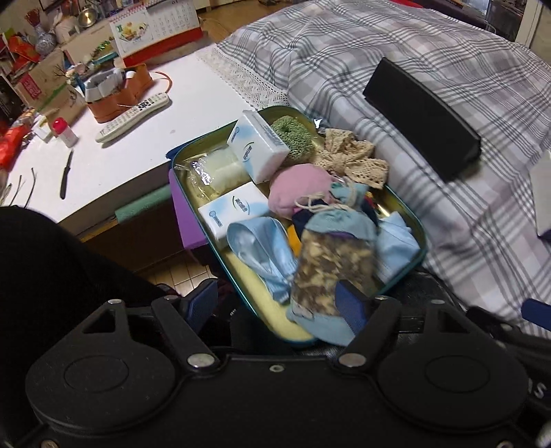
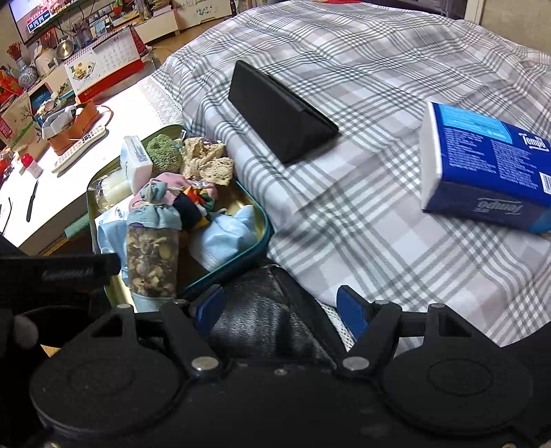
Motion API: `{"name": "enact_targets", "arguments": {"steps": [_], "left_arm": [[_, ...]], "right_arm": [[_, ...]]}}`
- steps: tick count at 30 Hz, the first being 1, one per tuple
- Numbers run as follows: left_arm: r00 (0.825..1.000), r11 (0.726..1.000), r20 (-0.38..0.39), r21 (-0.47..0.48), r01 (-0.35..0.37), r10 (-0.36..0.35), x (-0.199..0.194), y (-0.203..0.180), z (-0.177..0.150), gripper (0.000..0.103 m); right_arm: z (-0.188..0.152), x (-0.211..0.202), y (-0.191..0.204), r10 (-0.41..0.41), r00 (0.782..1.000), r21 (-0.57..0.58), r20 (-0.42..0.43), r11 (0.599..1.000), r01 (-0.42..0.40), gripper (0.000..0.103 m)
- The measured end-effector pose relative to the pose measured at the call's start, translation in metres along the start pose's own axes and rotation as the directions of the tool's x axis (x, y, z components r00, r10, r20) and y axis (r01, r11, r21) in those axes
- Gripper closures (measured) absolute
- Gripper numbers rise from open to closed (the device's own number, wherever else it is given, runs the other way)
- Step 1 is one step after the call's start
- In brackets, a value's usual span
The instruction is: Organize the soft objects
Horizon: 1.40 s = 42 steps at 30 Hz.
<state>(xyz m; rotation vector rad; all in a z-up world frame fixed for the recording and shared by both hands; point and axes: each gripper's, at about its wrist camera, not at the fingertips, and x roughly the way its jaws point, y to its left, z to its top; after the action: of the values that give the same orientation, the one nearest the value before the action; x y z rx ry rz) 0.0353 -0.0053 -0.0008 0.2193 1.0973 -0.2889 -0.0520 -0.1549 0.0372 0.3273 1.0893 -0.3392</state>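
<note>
Soft objects fill a teal-rimmed tin tray [image 1: 411, 255], and nearest the left gripper [image 1: 280, 305] is a sachet [image 1: 332, 262] with a clear middle of dried bits and blue cloth ends, lying across the tray's near edge. The left gripper's blue pads stand wide apart; the right pad [image 1: 349, 303] sits against the sachet's lower end, the left pad [image 1: 203, 299] hangs outside the tray, so nothing is clamped. Beyond the sachet lie a light blue face mask [image 1: 265, 248], two white tissue packs [image 1: 260, 151], a pink cloth bundle [image 1: 296, 191], a green knitted scrubber [image 1: 296, 138], a beige lace bow [image 1: 351, 158] and a clear plastic packet [image 1: 213, 172]. The right gripper [image 2: 280, 312] is also spread open and empty, its pads over dark leather-like material beside the tray's corner. Past it a grey plaid bedcover [image 2: 361, 193] carries a black triangular case [image 2: 279, 113] and, well to the right, a blue Tempo tissue pack [image 2: 489, 165]. Left of the tray, a white table [image 1: 193, 103] holds a remote control [image 1: 134, 117], a brown leather basket [image 1: 120, 93], a knife [image 1: 65, 174] and a desk calendar [image 1: 155, 27].
</note>
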Motion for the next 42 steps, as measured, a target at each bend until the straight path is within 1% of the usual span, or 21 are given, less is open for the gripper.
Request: {"name": "enact_targets", "arguments": {"steps": [6,8,10,17,22,27,42], "left_arm": [[1.000,0.999,0.005,-0.030,-0.021,0.021,-0.017,-0.009,-0.016,0.032],[1.000,0.999,0.003,-0.038,-0.018,0.018,-0.022,-0.011,-0.023,0.031],[1.000,0.999,0.001,-0.048,-0.008,0.008,-0.026,-0.011,-0.029,0.027],[1.000,0.998,0.019,-0.064,-0.021,0.022,-0.038,-0.008,-0.049,0.027],[0.999,0.997,0.033,-0.064,-0.034,0.036,-0.042,-0.007,-0.055,0.026],[0.999,0.998,0.019,-0.062,-0.030,0.031,-0.039,-0.007,-0.058,0.026],[0.999,0.998,0.015,-0.059,-0.029,0.030,-0.038,-0.009,-0.062,0.026]], "right_arm": [[-0.005,-0.004,-0.014,0.021,1.000,0.025,0.015,0.999,-0.021,0.031],[-0.006,-0.006,-0.017,0.027,0.999,0.029,0.021,0.999,-0.027,0.031],[-0.006,-0.010,-0.018,0.033,0.999,0.027,0.030,0.999,-0.033,0.031],[-0.007,-0.019,-0.014,0.023,0.998,0.005,0.057,1.000,-0.023,0.031],[-0.008,-0.020,-0.010,0.017,0.998,-0.010,0.059,1.000,-0.017,0.031],[-0.009,-0.022,-0.010,0.019,0.998,-0.019,0.063,1.000,-0.018,0.031],[-0.009,-0.021,-0.014,0.012,0.998,-0.009,0.061,1.000,-0.012,0.031]]}}
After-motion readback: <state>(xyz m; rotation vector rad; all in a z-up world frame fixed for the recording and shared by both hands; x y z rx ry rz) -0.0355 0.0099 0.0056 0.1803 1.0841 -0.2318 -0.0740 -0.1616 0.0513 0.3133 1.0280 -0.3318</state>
